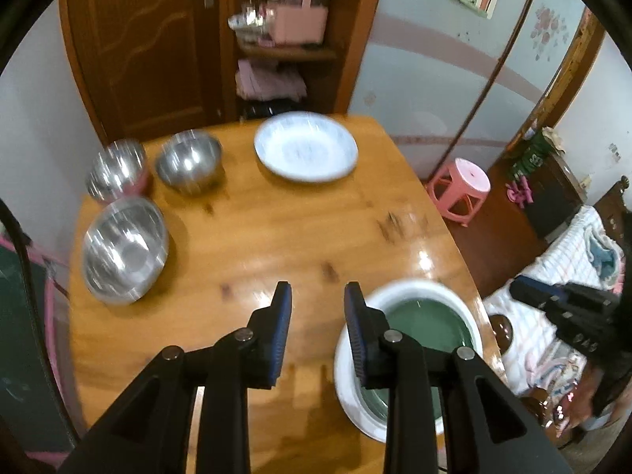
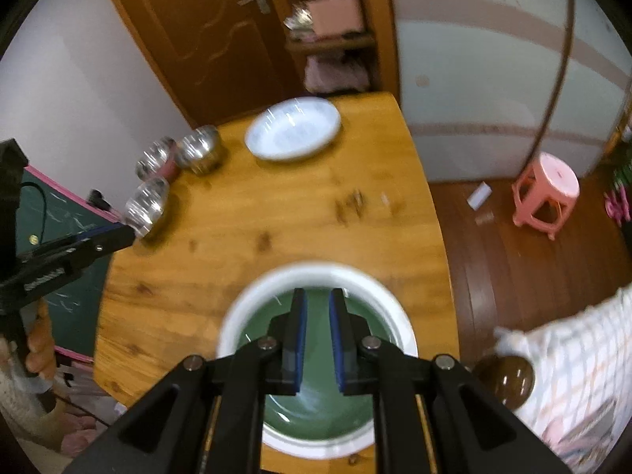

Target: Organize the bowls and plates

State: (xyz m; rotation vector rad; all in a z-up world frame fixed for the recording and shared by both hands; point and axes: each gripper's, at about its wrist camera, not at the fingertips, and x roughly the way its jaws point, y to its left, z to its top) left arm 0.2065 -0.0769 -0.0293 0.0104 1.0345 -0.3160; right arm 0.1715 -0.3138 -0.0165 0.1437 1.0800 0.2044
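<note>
You had five dishes on the glossy round-cornered wooden table (image 1: 276,237): three stainless steel bowls and two plates. Taking the pale blue-white shallow plate (image 1: 306,146) at the table's far edge as the landmark, the middle steel bowl (image 1: 189,162) stood just to its left, the smaller steel bowl (image 1: 117,170) further left beside that one, and the largest steel bowl (image 1: 125,249) nearer you from those two. The white-rimmed plate with a green centre (image 2: 320,355) lay well apart from the landmark, at the near edge.

Motion blur smeared every dish, so rims and any pattern were hard to make out. Your right gripper (image 2: 317,339) covered the middle of the green plate, its jaws a narrow gap apart and holding nothing that I could see. Your left gripper (image 1: 318,331) hung over bare wood beside that plate, jaws parted wider, empty.

Beyond the landmark stood a brown wooden door (image 1: 142,39) and a shelf with pink things (image 1: 292,27); a pink plastic stool (image 1: 460,189) stood on the floor to its right.
</note>
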